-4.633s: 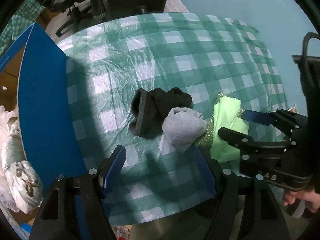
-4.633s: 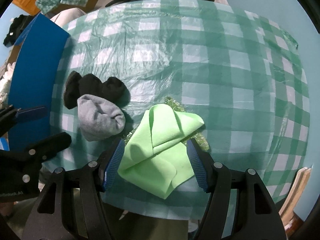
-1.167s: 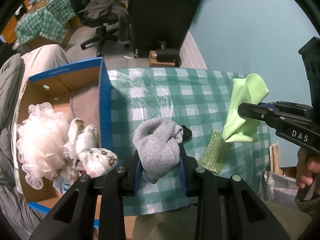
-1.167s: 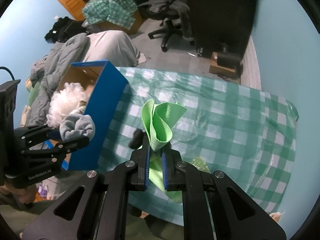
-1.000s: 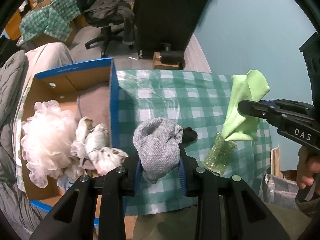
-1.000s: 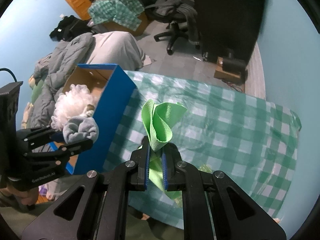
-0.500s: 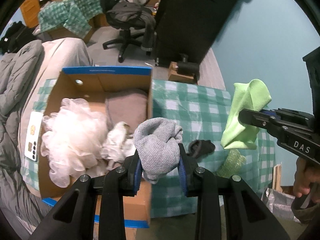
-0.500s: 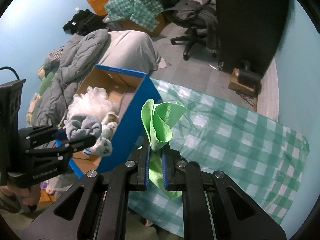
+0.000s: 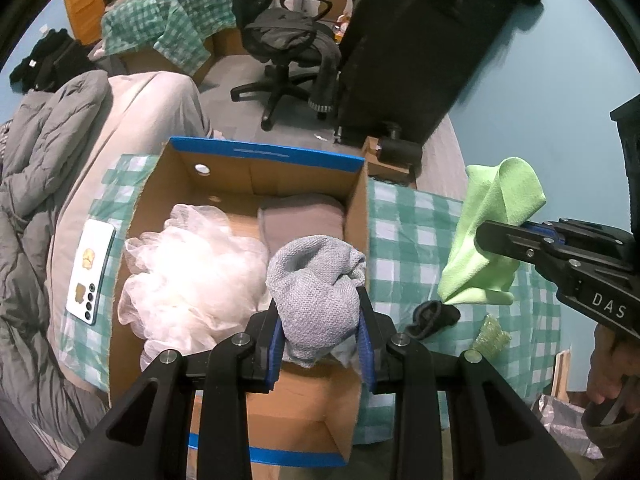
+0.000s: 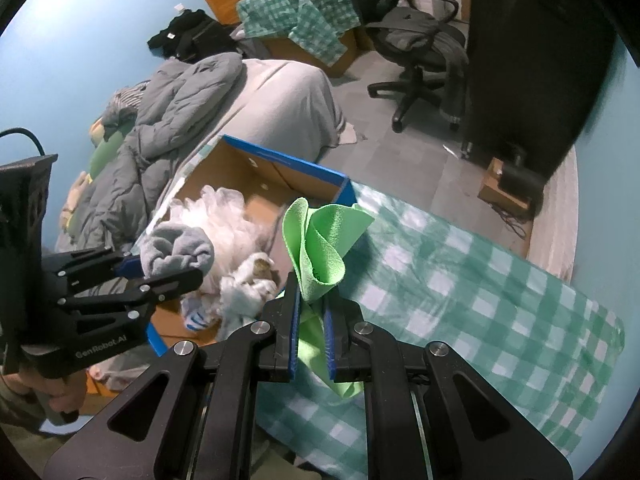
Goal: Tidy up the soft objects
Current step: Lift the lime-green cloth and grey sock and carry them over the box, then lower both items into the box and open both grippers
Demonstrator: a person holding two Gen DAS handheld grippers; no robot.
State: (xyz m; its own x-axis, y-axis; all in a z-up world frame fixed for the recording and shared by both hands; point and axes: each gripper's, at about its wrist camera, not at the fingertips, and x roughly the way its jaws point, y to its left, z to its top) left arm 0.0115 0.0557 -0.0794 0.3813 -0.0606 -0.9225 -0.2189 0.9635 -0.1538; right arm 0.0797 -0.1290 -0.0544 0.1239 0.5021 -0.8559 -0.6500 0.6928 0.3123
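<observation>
The left gripper [image 9: 320,330] clamped a crumpled grey knit cloth [image 9: 314,280] above the blue-edged cardboard box [image 9: 264,155]; the right gripper [image 10: 311,322] pinched a folded lime-green microfibre cloth [image 10: 318,248].

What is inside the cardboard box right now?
Inside the cardboard box: a white mesh pouf, a folded grey cloth, and small pale bundles. The grey sock, clamped in the left gripper, hides the near corner; anything beneath the pouf is covered.
</observation>
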